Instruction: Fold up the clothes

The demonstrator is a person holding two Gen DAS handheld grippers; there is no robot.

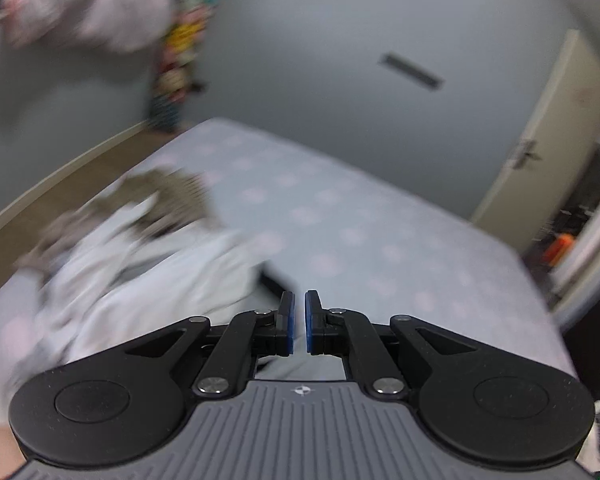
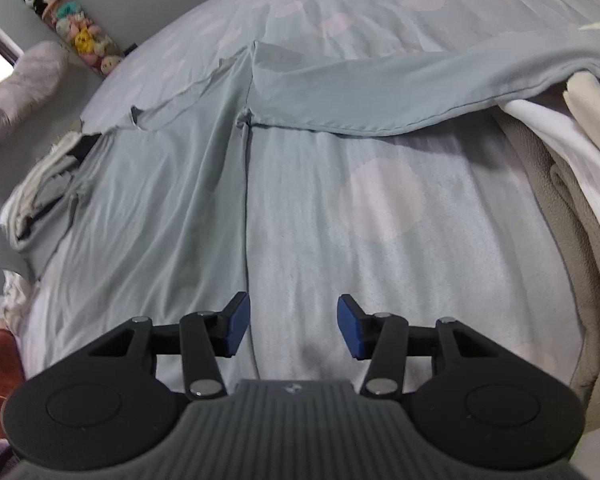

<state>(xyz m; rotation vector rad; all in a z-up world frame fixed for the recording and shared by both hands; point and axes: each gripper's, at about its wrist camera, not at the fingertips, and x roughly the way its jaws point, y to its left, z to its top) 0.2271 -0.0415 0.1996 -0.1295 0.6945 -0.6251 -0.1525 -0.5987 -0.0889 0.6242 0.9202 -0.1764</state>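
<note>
A pale blue-grey garment [image 2: 160,200] lies spread on the dotted bed sheet [image 2: 380,240]. One sleeve [image 2: 380,84] stretches right and drapes over a pile of clothes. My right gripper [image 2: 293,328] hovers open just above the garment's side edge, with nothing between its blue pads. In the blurred left wrist view, my left gripper [image 1: 297,320] is shut. The same pale garment [image 1: 160,280] runs up to its pads and a thin strip of cloth appears pinched between them.
Beige and white clothes [image 2: 560,200] are piled at the bed's right side, and grey and white ones [image 2: 44,188] at its left. An olive patterned heap [image 1: 168,196] lies further off. A column of plush toys [image 2: 80,36] stands by the wall, and a door [image 1: 540,152] is ajar.
</note>
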